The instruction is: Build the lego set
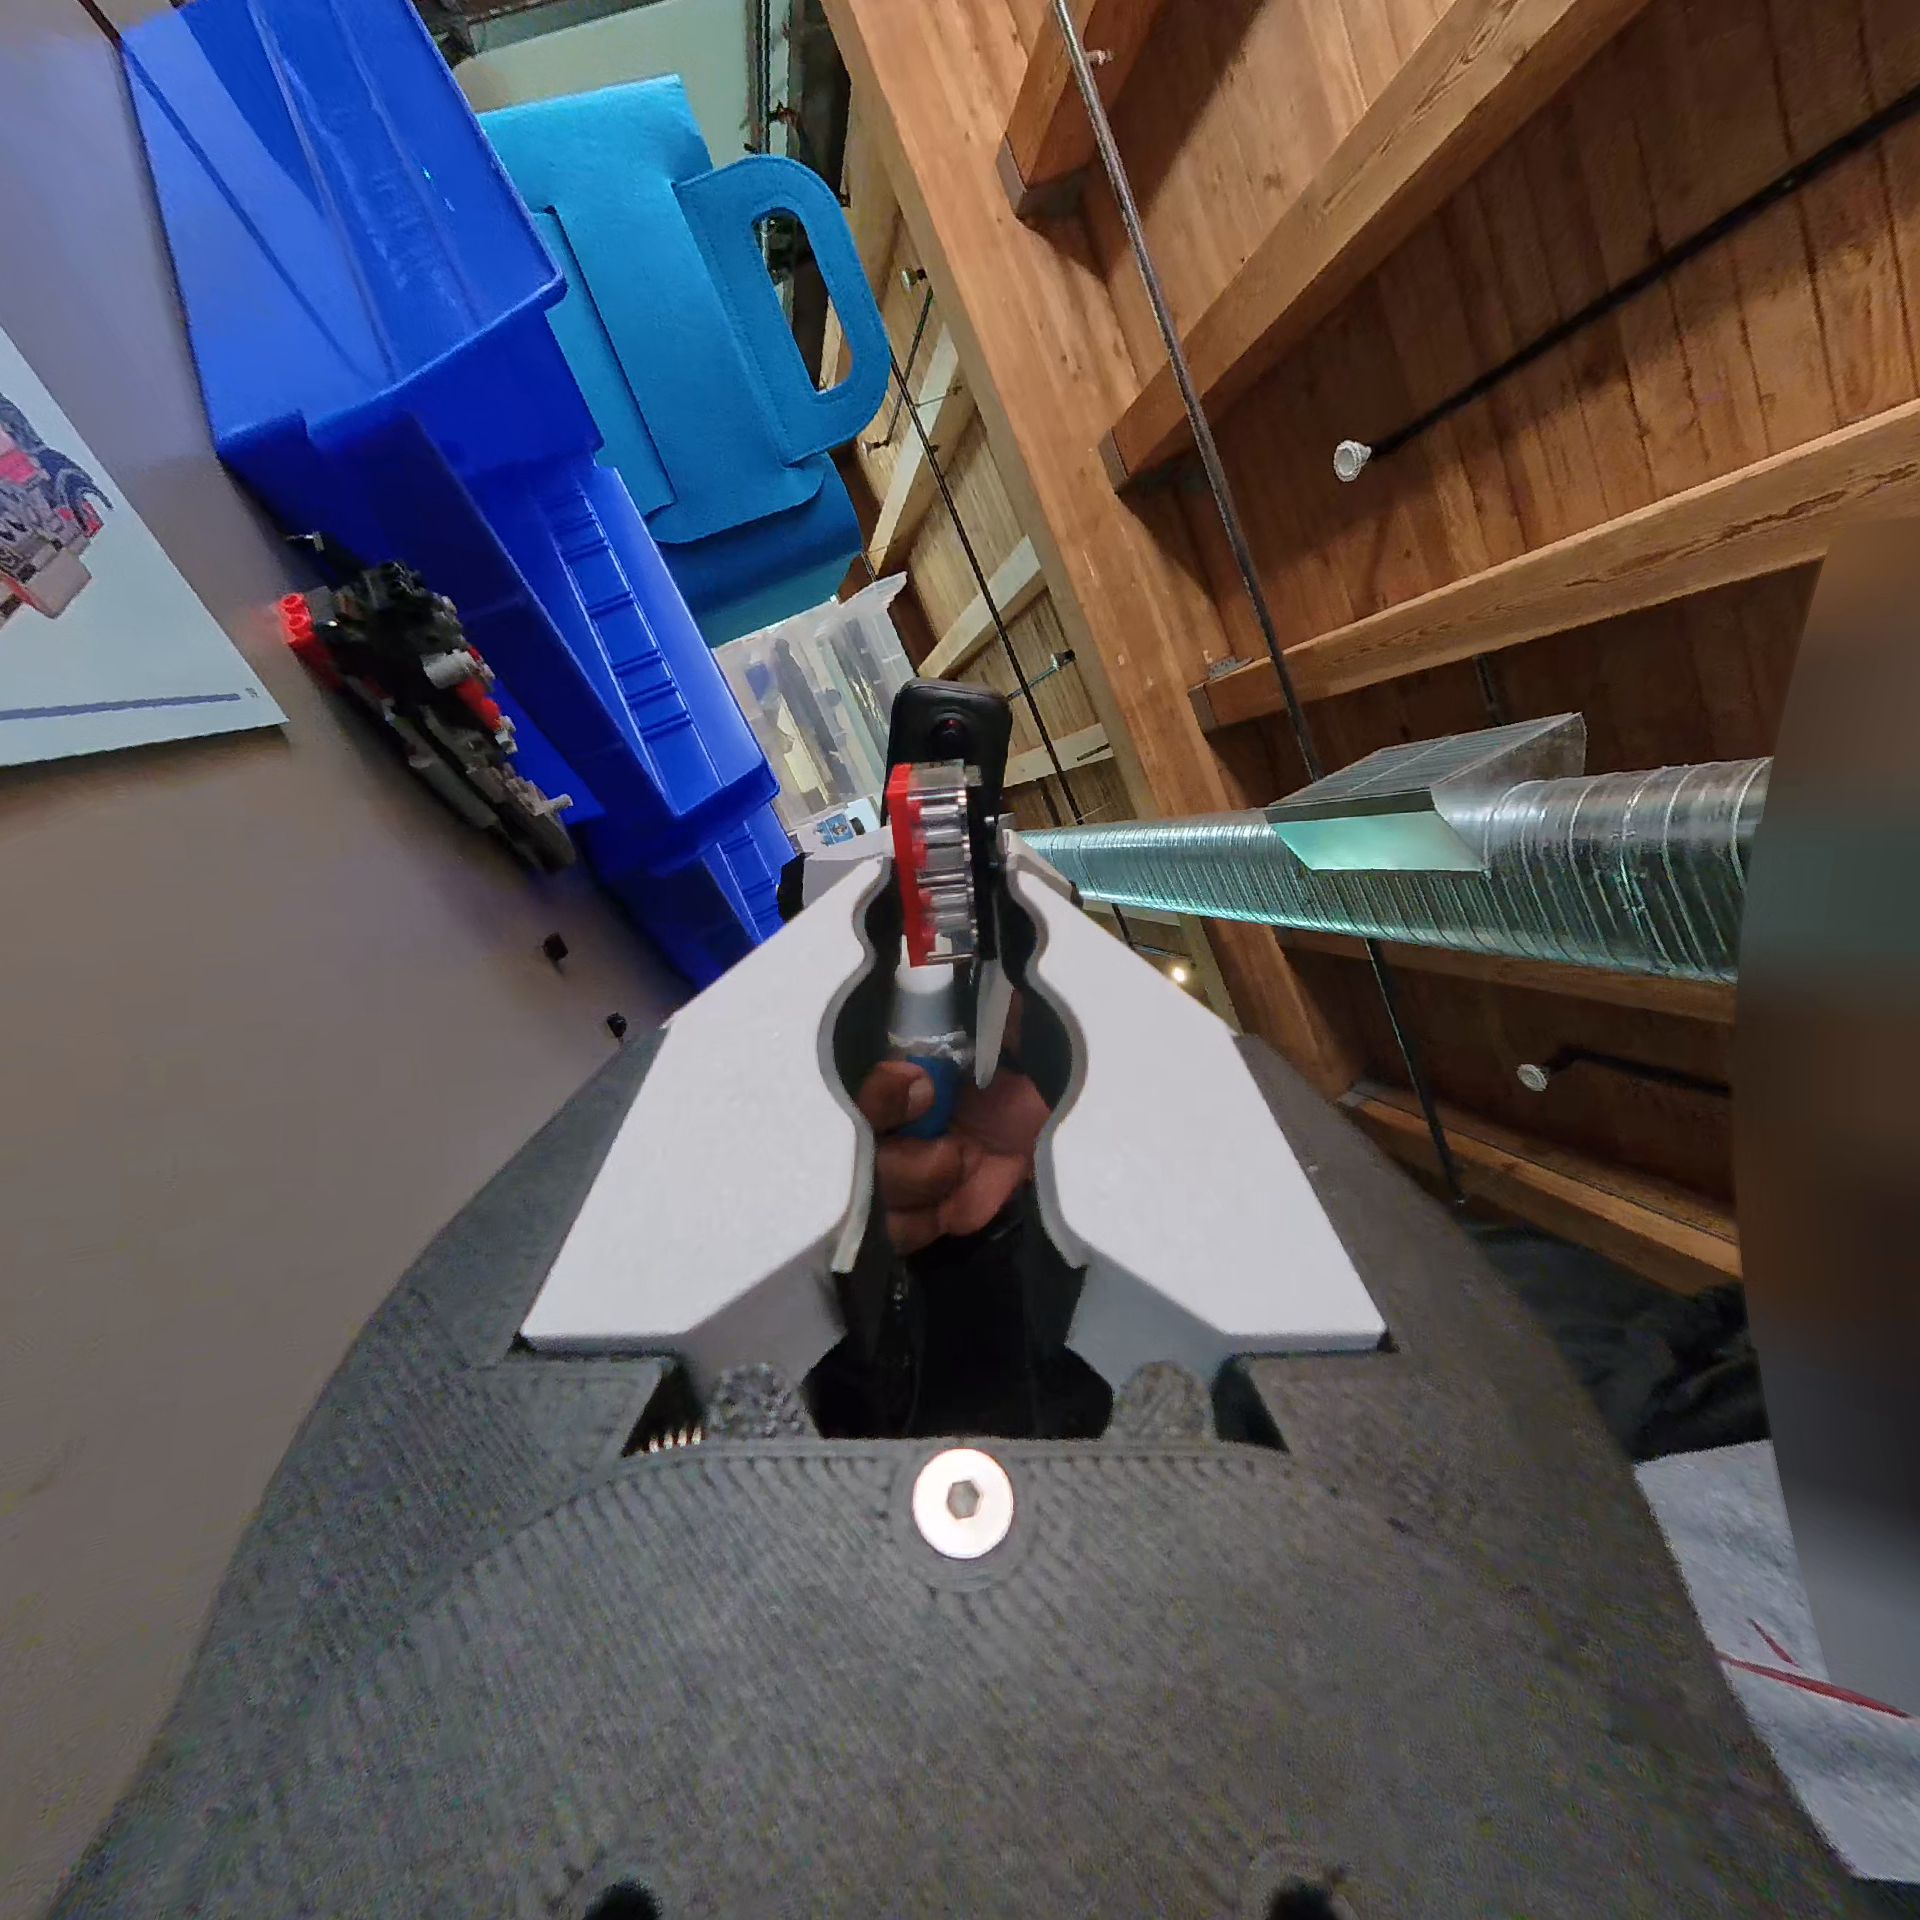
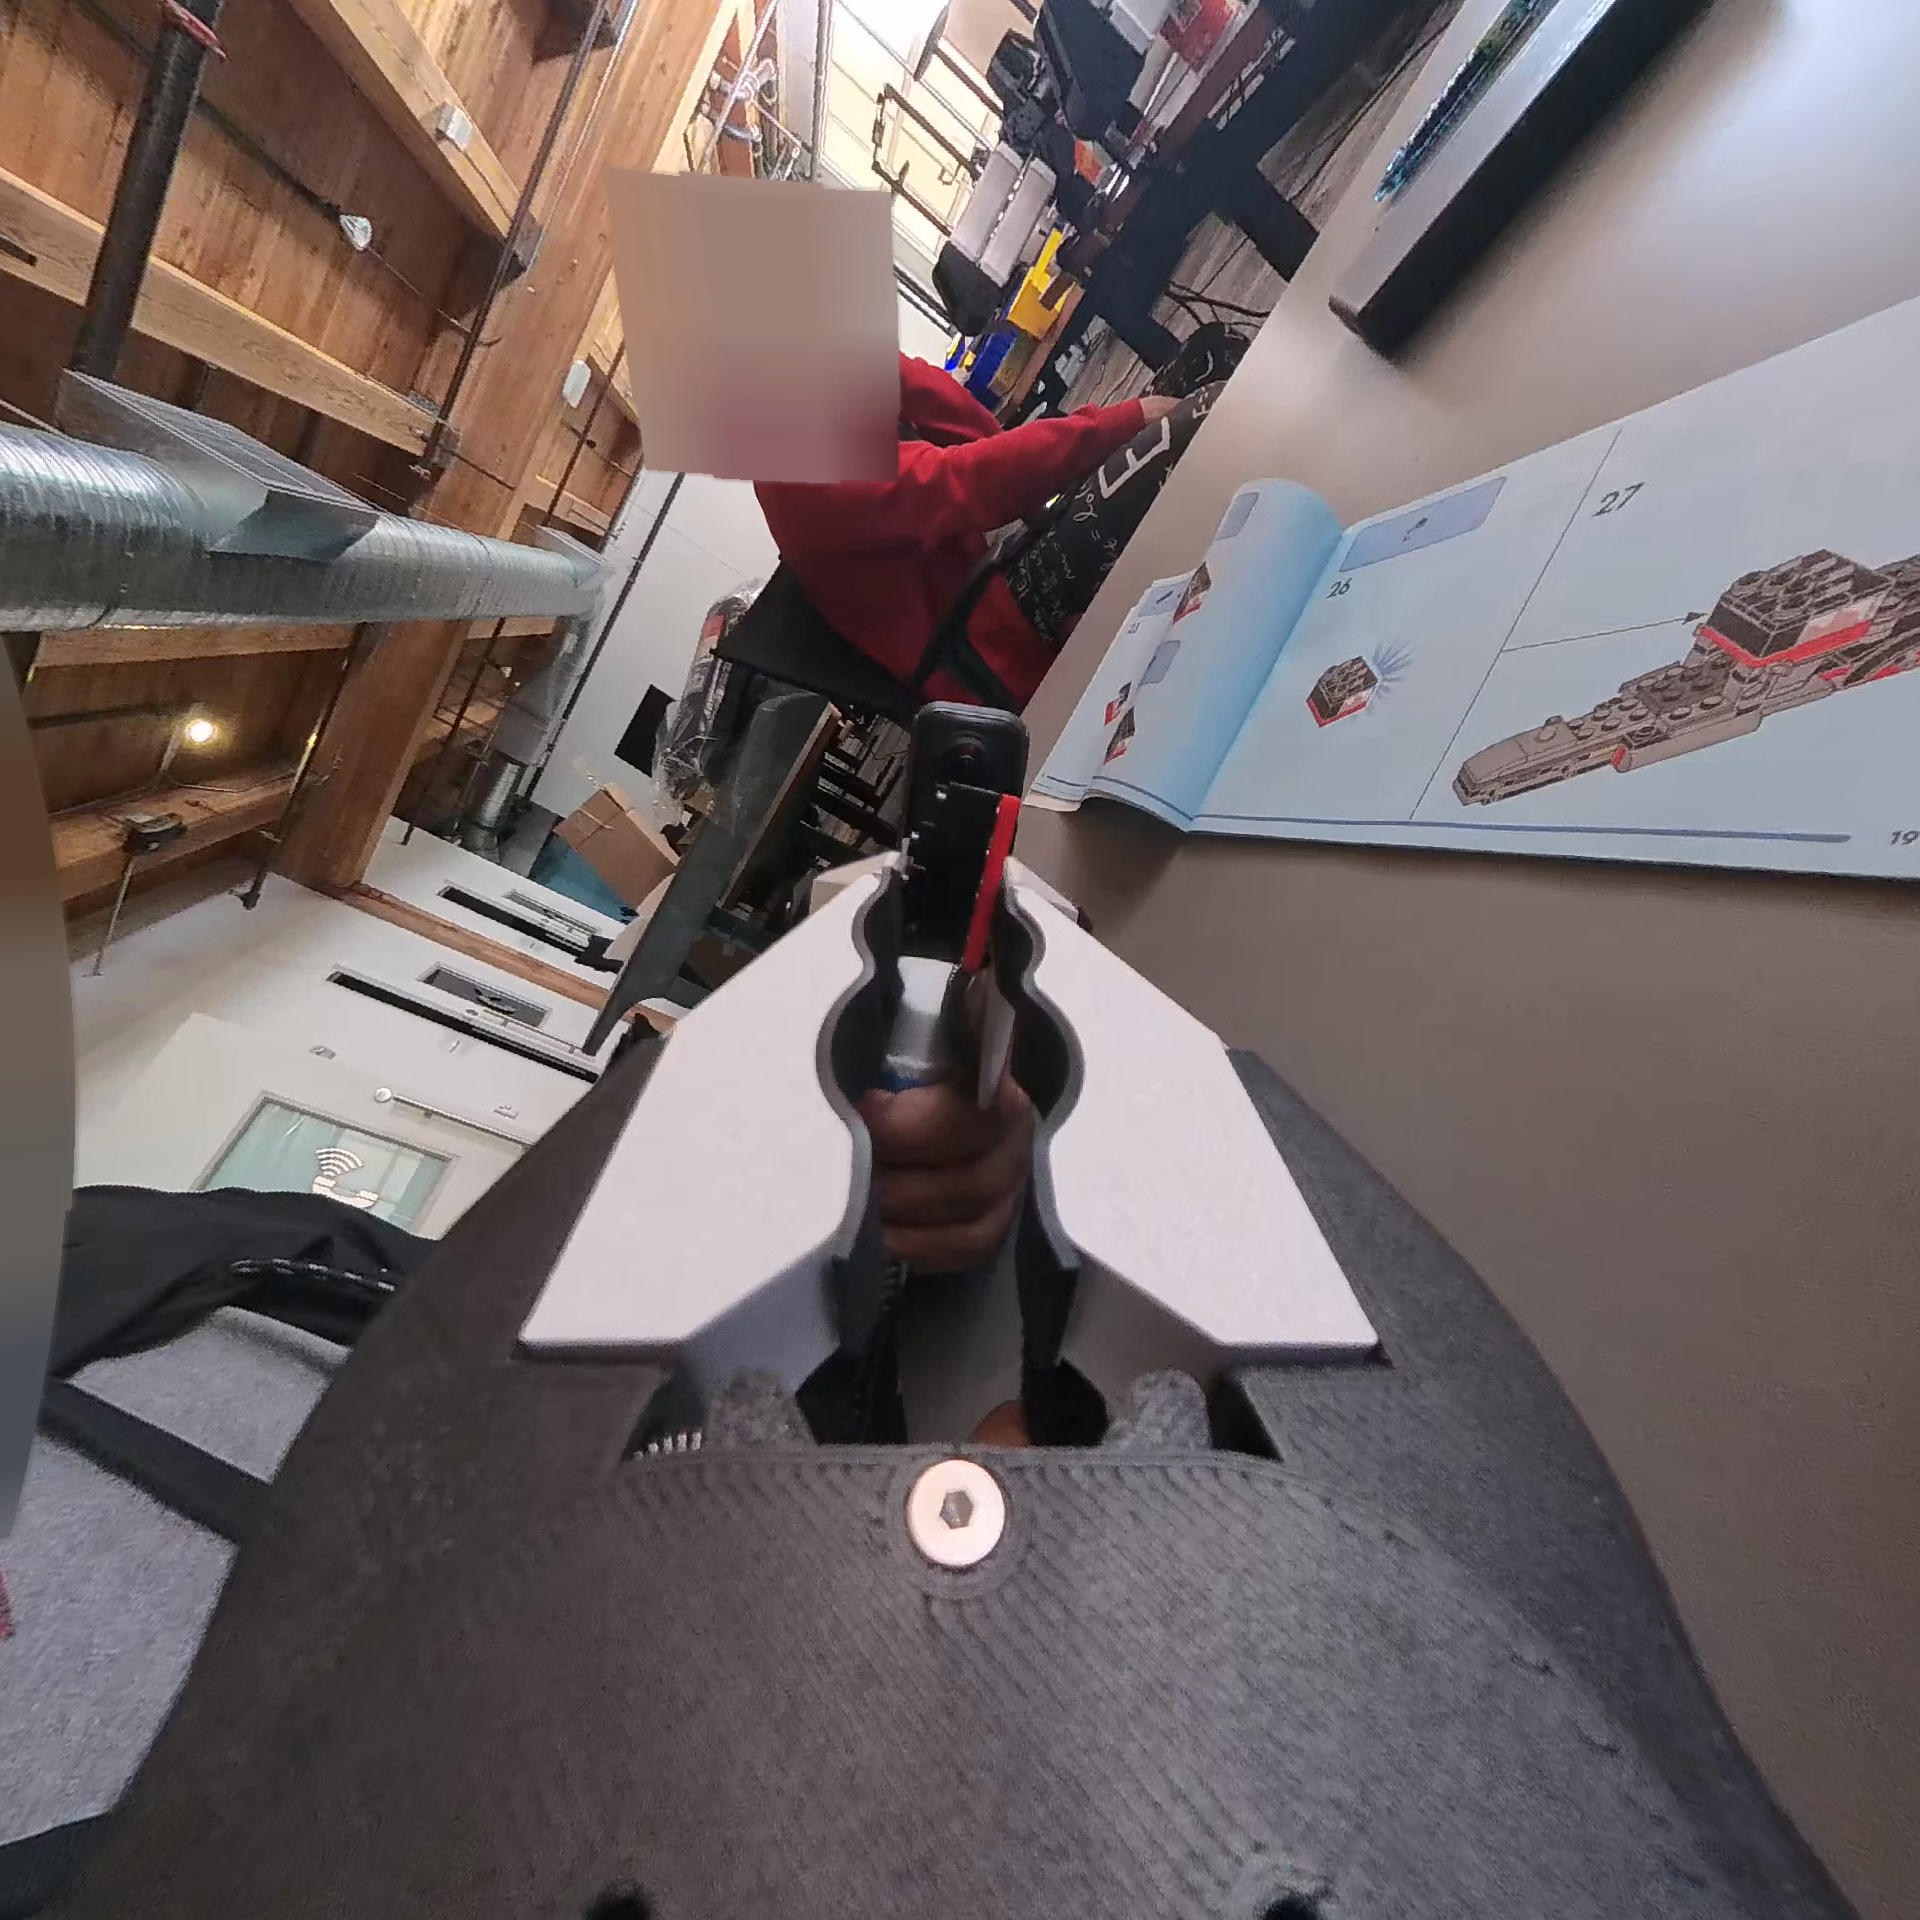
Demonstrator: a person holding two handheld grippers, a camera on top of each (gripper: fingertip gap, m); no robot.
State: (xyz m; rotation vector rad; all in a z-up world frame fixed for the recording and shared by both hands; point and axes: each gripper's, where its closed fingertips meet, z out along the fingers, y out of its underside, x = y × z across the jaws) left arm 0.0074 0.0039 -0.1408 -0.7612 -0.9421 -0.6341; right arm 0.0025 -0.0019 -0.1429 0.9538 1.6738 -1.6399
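My left gripper (image 1: 951, 862) is shut on a small lego assembly (image 1: 920, 873), a red plate with clear and grey studs and a black part behind. My right gripper (image 2: 954, 873) faces it and is shut on the same small red and black assembly (image 2: 982, 894) from the opposite side. Both are held in the air, rolled sideways off the brown table (image 1: 156, 1091). Past each gripper's fingers I see the other gripper's camera and the hand holding it. The partly built black, grey and red lego model (image 1: 436, 696) lies on the table beside the blue bins (image 1: 416, 395).
The open instruction booklet (image 2: 1558, 675) lies on the table (image 2: 1558, 1143); its corner shows in the left wrist view (image 1: 94, 644). A blue felt bag (image 1: 727, 343) stands behind the bins. A person in a red top (image 2: 935, 520) sits beyond. A metal duct (image 1: 1455, 862) runs overhead. My two grippers' fingertips are within a few centimetres of each other.
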